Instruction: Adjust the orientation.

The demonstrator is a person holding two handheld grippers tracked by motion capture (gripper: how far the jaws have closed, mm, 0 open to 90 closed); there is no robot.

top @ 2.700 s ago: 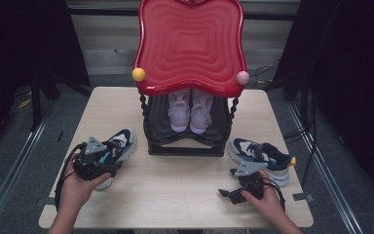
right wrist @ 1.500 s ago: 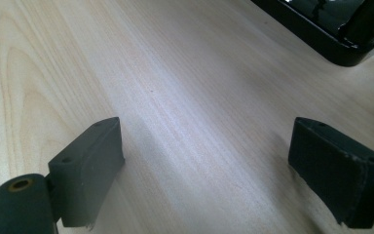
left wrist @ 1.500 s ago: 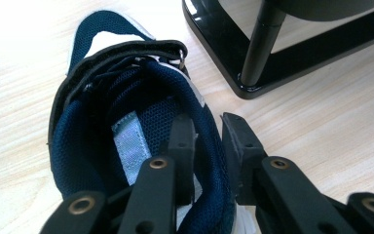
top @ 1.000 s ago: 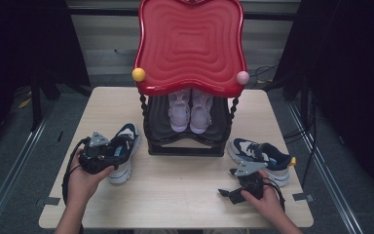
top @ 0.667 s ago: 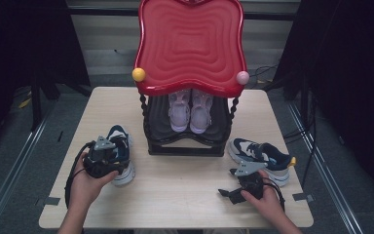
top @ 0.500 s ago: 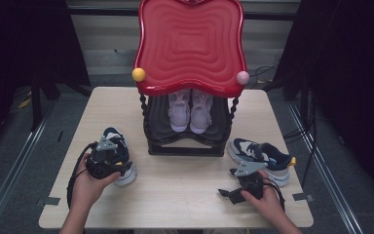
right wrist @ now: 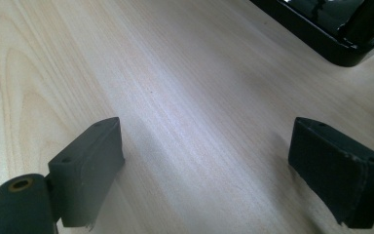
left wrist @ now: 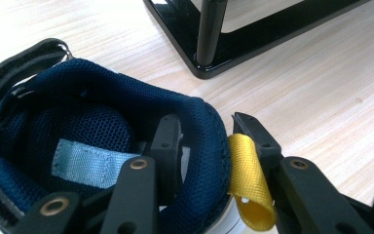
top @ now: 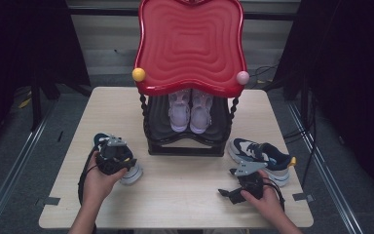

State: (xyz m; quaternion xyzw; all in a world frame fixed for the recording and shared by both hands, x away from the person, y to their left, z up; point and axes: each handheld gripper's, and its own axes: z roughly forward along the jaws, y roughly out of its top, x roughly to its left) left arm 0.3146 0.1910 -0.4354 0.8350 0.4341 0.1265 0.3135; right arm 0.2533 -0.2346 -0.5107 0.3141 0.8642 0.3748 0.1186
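left gripper view looks straight down the left gripper (left wrist: 202, 146), whose jaws have just been closing on the heel of the navy sneaker (left wrist: 78, 146): one jaw sits inside the padded collar, the other outside against the yellow pull loop (left wrist: 248, 185), and the back wall of the shoe is pinched between them. inside the shoe a pale blue label (left wrist: 85, 163) lies on the mesh lining. just beyond the collar, the black base of the shoe rack (left wrist: 253, 44) crosses the far right of the wooden table (left wrist: 331, 107).

in the high view the left gripper (top: 113, 155) sits over the navy sneaker (top: 126, 170) on the left half of the table (top: 185, 195), near the rack's left front corner but apart from it. the shoe's long axis runs from far-left to near-right; the pictures do not make plain which end is the toe, as the hand (top: 97, 180) and gripper cover most of it.

the right gripper (top: 241, 183) rests low at the near right of the table, jaws spread wide with bare wood between them, as the right gripper view shows (right wrist: 204, 161). just beyond it lies the second sneaker (top: 260, 155), long axis left to right, with a yellow tab at its right end. the red-topped shoe rack (top: 190, 44) stands at the far middle, a pair of pale lilac shoes (top: 190, 109) on its lower shelf with their toes toward the near side.
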